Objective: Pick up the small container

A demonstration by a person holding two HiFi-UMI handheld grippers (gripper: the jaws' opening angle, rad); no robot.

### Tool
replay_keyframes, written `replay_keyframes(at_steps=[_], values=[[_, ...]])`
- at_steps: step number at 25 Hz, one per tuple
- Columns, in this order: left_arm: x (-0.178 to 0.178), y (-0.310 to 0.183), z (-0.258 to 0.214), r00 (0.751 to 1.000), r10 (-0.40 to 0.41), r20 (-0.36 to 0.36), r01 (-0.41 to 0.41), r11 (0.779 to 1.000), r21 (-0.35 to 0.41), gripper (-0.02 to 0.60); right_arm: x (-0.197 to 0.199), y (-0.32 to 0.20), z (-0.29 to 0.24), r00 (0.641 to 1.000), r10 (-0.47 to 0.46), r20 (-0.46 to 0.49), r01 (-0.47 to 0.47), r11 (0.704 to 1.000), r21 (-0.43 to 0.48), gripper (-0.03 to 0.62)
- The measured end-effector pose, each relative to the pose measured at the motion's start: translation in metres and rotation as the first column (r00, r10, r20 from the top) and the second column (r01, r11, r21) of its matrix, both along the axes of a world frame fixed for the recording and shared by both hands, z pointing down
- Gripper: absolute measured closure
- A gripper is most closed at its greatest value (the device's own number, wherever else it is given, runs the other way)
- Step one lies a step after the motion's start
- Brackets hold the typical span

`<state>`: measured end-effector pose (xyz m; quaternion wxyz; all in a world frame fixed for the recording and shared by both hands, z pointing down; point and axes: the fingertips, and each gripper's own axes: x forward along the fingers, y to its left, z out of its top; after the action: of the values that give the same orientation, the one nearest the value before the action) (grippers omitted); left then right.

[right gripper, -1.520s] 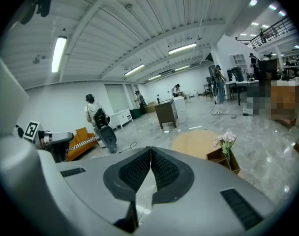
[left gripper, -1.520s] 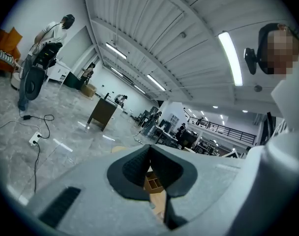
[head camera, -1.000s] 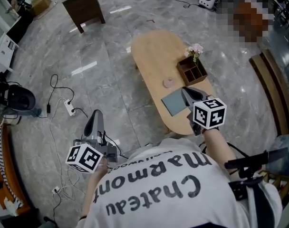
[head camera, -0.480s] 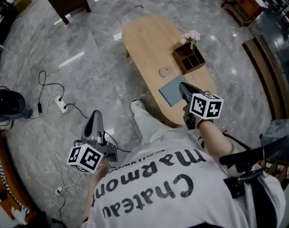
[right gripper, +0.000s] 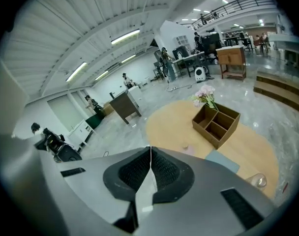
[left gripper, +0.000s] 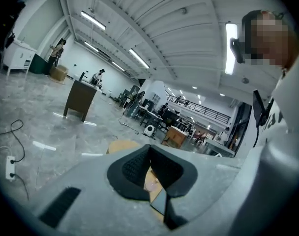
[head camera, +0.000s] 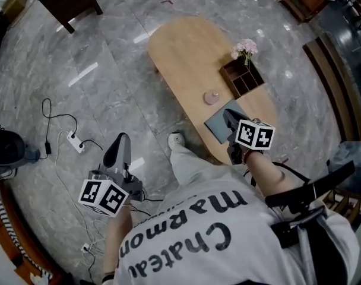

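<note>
Both jaws clenched, nothing held. Right gripper [head camera: 229, 114] hovers over grey mat [head camera: 215, 129], centre-right of head view. Small container [head camera: 211, 97] sits on tabletop [head camera: 180, 46] just above it in frame, left of wooden box [head camera: 243, 79]. Left gripper [head camera: 121, 140] lower left, over floor [head camera: 109, 88].

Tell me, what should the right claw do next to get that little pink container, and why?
Probably open the right claw: its jaws are closed on nothing, and the small container sits untouched on the table, just beyond the grey mat it hovers over.
</note>
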<state>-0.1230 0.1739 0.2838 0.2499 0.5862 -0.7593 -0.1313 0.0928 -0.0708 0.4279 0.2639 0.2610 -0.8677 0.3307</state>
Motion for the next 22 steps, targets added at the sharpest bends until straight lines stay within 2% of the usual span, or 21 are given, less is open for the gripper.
replay_keyframes(at_steps=[2,6,11,15,19,22], values=[[-0.017,-0.023,0.008,1.000,0.006,-0.010,-0.006,1.000,-0.014,0.566,-0.011,-0.013,0.020,0.998,0.053,-0.017,-0.054,0.998,-0.040,0.580],[-0.046,-0.064,0.033,0.995,0.035,-0.089,-0.038,0.999,-0.030,0.566,-0.033,-0.041,0.055,0.989,0.139,-0.049,-0.143,0.986,-0.091,0.580],[-0.064,-0.117,0.068,0.981,0.146,-0.129,-0.158,0.983,-0.088,0.566,-0.050,-0.071,0.100,0.973,0.208,-0.102,-0.221,0.967,-0.127,0.580],[-0.072,-0.144,0.096,0.966,0.221,-0.137,-0.241,0.959,-0.147,0.566,-0.051,-0.075,0.137,0.962,0.216,-0.166,-0.238,0.963,-0.126,0.580],[-0.080,-0.151,0.122,0.957,0.221,-0.190,-0.251,0.955,-0.157,0.566,-0.053,-0.078,0.165,0.958,0.201,-0.203,-0.229,0.965,-0.127,0.580],[-0.082,-0.148,0.140,0.945,0.228,-0.235,-0.276,0.941,-0.195,0.567,-0.049,-0.074,0.186,0.945,0.217,-0.244,-0.257,0.955,-0.147,0.579]])
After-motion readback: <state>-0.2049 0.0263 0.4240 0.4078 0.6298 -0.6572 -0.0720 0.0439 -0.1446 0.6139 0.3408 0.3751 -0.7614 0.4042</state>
